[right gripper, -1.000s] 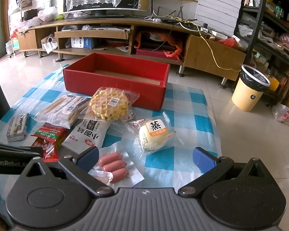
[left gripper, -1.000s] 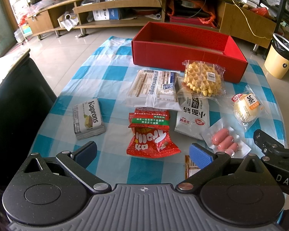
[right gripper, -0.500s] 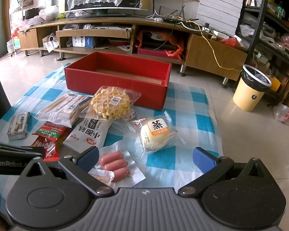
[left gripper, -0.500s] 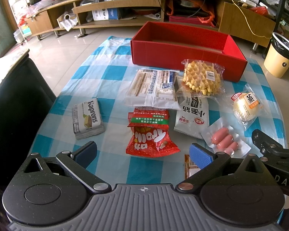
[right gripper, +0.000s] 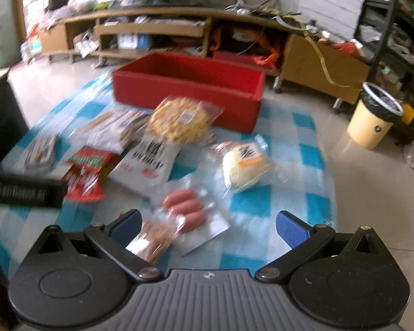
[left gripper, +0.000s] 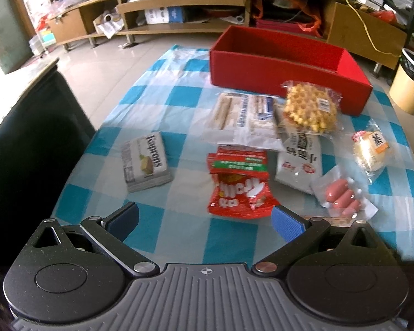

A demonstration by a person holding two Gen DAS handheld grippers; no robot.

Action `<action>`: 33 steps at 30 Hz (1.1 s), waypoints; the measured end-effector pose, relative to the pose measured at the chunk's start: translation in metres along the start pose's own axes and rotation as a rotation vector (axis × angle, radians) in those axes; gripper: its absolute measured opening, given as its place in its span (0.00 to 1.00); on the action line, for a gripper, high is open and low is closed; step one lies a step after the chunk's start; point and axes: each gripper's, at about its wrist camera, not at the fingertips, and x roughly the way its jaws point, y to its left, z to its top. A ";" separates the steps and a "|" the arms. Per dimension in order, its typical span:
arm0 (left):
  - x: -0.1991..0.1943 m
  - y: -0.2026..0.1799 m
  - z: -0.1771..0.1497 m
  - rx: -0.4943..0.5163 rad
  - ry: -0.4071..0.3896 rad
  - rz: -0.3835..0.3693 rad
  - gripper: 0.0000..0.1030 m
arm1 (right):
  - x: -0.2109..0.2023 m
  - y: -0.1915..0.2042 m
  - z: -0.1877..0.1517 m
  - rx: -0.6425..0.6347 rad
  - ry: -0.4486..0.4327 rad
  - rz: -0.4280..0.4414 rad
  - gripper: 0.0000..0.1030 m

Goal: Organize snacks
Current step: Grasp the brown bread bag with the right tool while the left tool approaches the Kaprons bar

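Several wrapped snacks lie on a blue checked cloth in front of an empty red box [left gripper: 287, 63] [right gripper: 187, 88]. They include a grey Kaprons pack [left gripper: 145, 162], a red bag [left gripper: 240, 190], a waffle pack [left gripper: 310, 107] [right gripper: 179, 121], a sausage pack [left gripper: 342, 195] [right gripper: 185, 207] and a steamed bun [left gripper: 371, 149] [right gripper: 245, 165]. My left gripper [left gripper: 205, 220] is open and empty, near the red bag. My right gripper [right gripper: 208, 226] is open and empty, just short of the sausage pack and a small brown snack pack [right gripper: 154, 240].
A dark chair back [left gripper: 27, 143] stands at the table's left edge. A yellow bin [right gripper: 372, 121] stands on the floor to the right. A low wooden TV cabinet [left gripper: 179, 2] runs behind the table. The left gripper's body [right gripper: 24, 190] shows at the right view's left.
Both grippers have moved forward and lower toward the snacks. The right view is now motion-blurred. The right gripper's body has left the left wrist view.
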 end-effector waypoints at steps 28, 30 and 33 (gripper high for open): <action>-0.001 0.045 0.027 -0.148 0.014 -0.029 1.00 | 0.035 0.028 -0.029 -0.055 0.213 0.257 0.40; 0.000 0.040 0.026 -0.127 0.021 -0.027 1.00 | 0.036 0.021 -0.027 -0.034 0.213 0.246 0.40; -0.003 0.045 0.027 -0.139 0.010 -0.044 1.00 | 0.042 0.012 -0.026 0.015 0.236 0.257 0.43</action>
